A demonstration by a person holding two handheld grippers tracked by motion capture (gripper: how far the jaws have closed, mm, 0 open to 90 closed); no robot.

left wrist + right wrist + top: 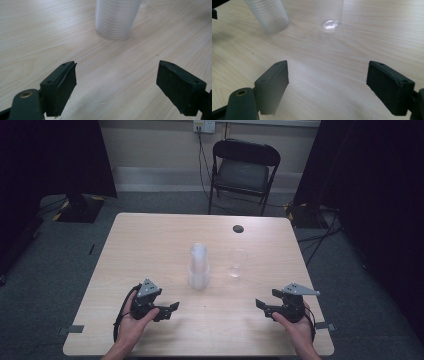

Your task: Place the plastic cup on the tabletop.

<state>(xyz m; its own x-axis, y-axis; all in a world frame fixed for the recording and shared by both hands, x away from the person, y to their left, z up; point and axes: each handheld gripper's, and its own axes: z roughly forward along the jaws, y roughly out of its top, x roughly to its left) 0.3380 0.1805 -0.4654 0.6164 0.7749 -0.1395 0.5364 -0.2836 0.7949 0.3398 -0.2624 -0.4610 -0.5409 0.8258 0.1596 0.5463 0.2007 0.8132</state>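
A tall stack of clear ribbed plastic cups [198, 266] stands near the middle of the wooden table [150, 235]. A single clear cup [237, 263] stands upright just to its right. My left gripper [172, 309] rests low over the table's front left, open and empty, pointing toward the stack [115, 18]. My right gripper [261, 306] sits at the front right, also open with nothing between its jaws. In the right gripper view the stack [269, 15] is at upper left and the single cup [331, 17] at upper middle, both well beyond the jaws.
A small dark round cap [238, 228] lies near the table's far edge. A black folding chair [243, 171] stands behind the table. Dark curtains hang at both sides, with cables on the grey floor.
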